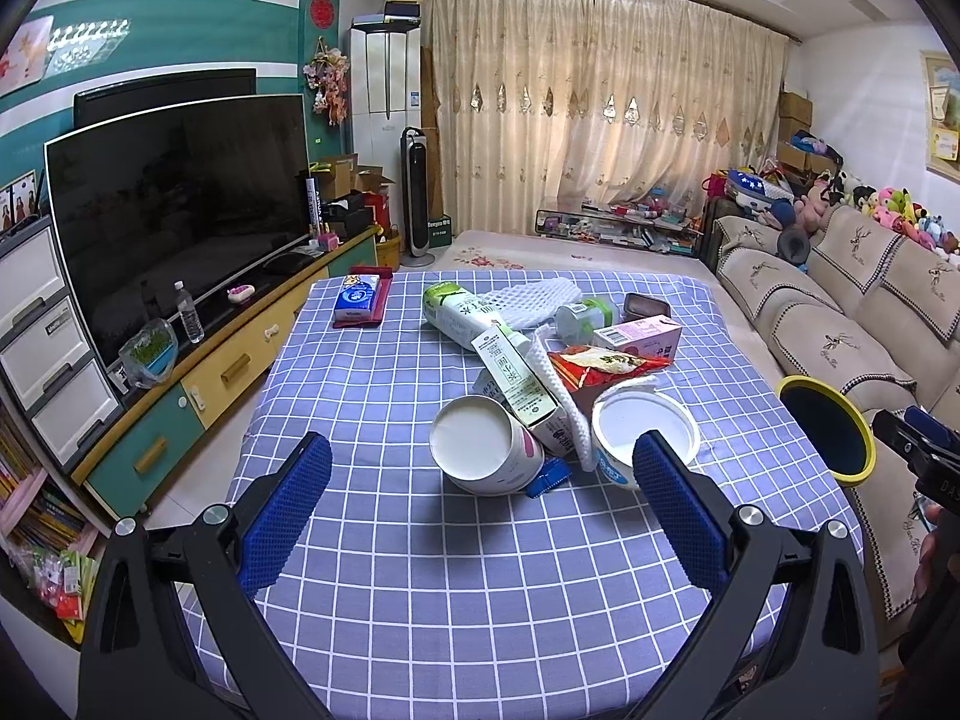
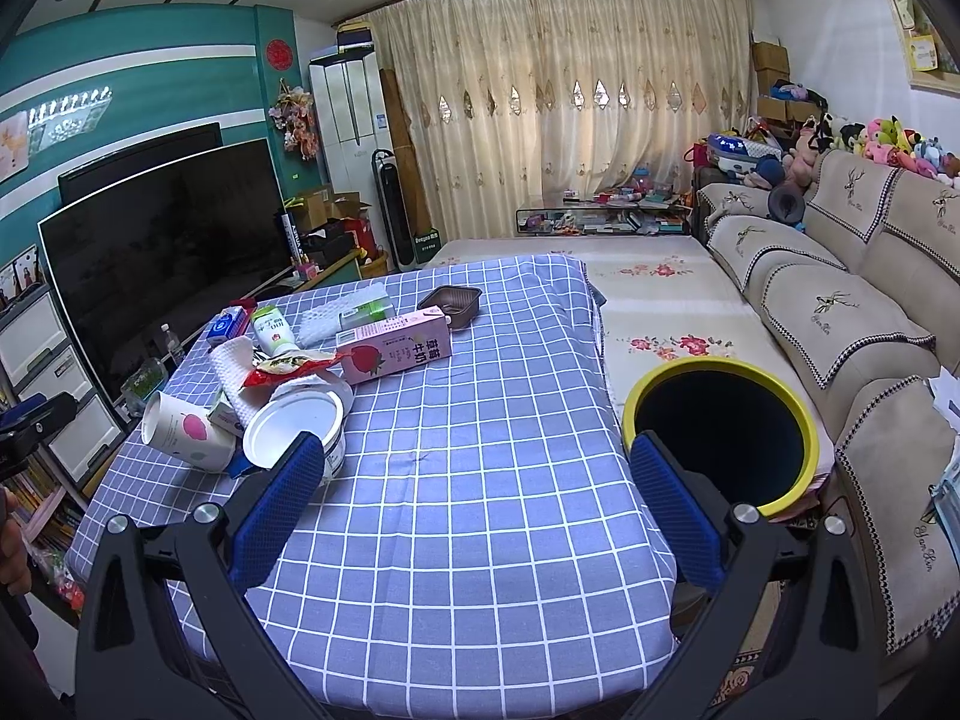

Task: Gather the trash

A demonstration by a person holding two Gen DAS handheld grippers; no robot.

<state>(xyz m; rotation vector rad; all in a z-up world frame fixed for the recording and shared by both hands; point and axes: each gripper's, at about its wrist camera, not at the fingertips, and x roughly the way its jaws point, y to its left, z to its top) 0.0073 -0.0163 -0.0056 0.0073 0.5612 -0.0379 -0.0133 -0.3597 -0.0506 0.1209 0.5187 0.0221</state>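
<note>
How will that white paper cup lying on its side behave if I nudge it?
The paper cup lies on its side, so it will probably roll. It looks empty, likely light and easily crushed. The carton leaning over it may slide off.

Teal wall (image 1: 180,18) fronted by dark TV (image 1: 174,216); cream curtains (image 1: 600,108) drawn, backlit; beige sofa (image 2: 840,312) at right; floor apparently pale tile.

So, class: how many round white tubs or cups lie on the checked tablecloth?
2. A cup with a pink mark lies on its side at the pile's near left; a wider tub sits just right of it, by the knit cloth. Others may be hidden under the pile.
</note>
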